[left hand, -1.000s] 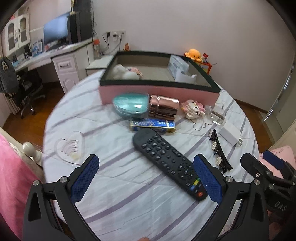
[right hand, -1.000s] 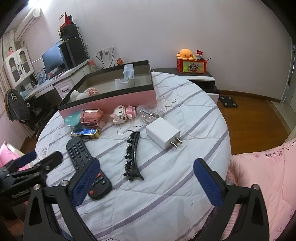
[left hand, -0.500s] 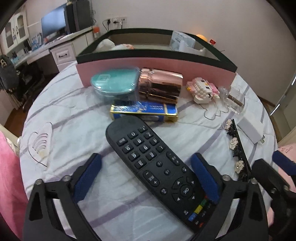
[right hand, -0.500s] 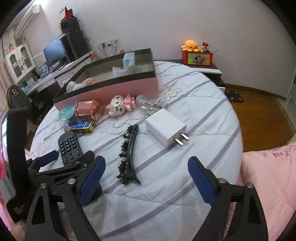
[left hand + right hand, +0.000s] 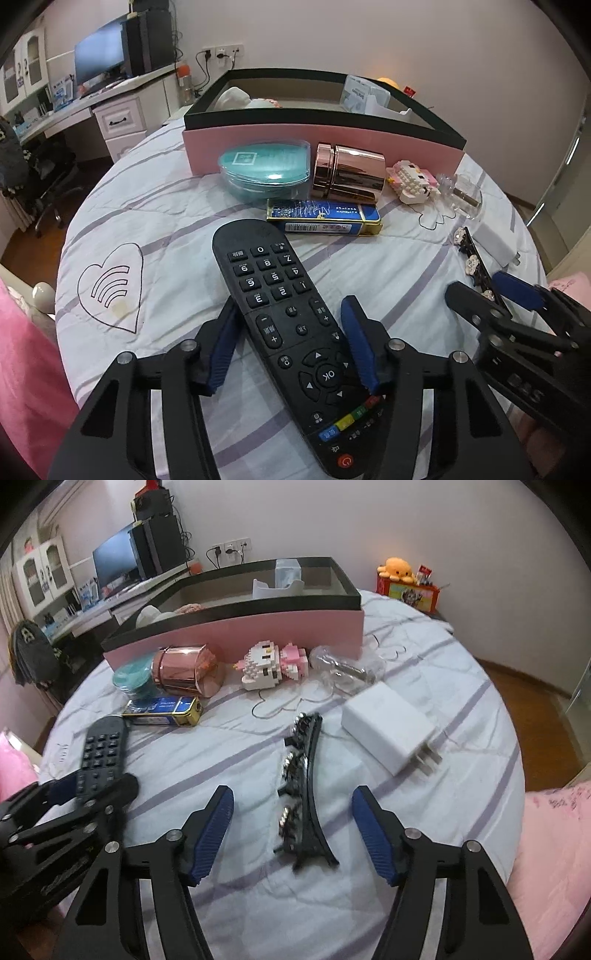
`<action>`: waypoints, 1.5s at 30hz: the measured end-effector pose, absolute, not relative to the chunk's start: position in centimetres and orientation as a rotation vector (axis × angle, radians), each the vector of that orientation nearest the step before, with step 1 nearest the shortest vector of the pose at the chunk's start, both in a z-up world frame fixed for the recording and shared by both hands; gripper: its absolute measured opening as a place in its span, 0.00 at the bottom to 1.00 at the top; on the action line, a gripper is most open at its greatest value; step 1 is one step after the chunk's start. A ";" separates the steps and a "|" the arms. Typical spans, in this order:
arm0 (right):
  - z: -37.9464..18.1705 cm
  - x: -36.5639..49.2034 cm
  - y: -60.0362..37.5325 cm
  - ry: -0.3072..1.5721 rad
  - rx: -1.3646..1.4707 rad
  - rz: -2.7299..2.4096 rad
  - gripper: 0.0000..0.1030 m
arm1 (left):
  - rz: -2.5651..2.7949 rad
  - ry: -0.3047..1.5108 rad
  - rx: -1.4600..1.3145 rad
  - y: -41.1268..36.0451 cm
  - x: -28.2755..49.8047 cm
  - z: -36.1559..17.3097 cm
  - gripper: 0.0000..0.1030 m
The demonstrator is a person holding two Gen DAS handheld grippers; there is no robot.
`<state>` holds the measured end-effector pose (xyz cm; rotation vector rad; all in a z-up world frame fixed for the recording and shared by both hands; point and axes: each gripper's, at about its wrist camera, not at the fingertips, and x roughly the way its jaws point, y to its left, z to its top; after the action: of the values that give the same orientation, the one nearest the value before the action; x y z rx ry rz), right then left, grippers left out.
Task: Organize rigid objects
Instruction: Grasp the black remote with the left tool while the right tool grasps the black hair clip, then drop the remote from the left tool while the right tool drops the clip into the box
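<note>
Black plastic fills the left wrist view: the remote control (image 5: 291, 339) lies on the striped cloth of the round bench (image 5: 155, 221), and the left gripper (image 5: 291, 347) has its jaws astride the remote's middle, the blue pads beside its edges; whether they press yet I cannot tell. The right gripper (image 5: 295, 827) hangs low with jaws apart around the black hair clip (image 5: 304, 786), not touching it. Judging by the layout, the job is at an early stage: the pink box (image 5: 258, 627) already holds a few items, yet most things sit outside. Left to store are the teal case (image 5: 264, 170), the rose-gold jar (image 5: 347, 173), the blue tin (image 5: 323, 216), the brick-built cat (image 5: 273, 661), a clear glass piece (image 5: 343, 668) and the white charger (image 5: 388, 731). These stand in a row against the box's near wall, so anything carried there must likely pass over them and the black rim
</note>
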<state>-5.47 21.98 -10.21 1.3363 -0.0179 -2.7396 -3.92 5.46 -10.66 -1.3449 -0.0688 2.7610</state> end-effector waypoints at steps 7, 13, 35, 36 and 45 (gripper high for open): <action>-10.0 -5.1 21.3 0.016 1.310 -2.724 0.19 | 2.728 -0.131 -1.348 4.2 -4.2 -10.3 0.33; -9.3 -4.3 21.7 -0.065 1.293 -2.677 0.19 | 2.706 -0.151 -1.352 3.6 -4.3 -10.1 0.19; -3.9 -5.6 21.2 -0.157 1.138 -2.646 0.19 | 2.730 -0.113 -1.200 3.3 -5.4 -5.1 0.16; -3.5 -5.9 21.1 -0.158 1.126 -2.644 0.19 | 2.737 -0.113 -1.186 3.1 -5.7 -4.6 0.16; 0.9 -11.5 20.0 -0.135 1.008 -2.651 0.19 | 2.767 -0.108 -1.104 2.3 -10.1 -0.7 0.16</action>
<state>-11.46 19.96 0.87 1.0082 -0.1352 -2.6511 -10.09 2.32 -0.75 -1.1039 -0.1084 2.7670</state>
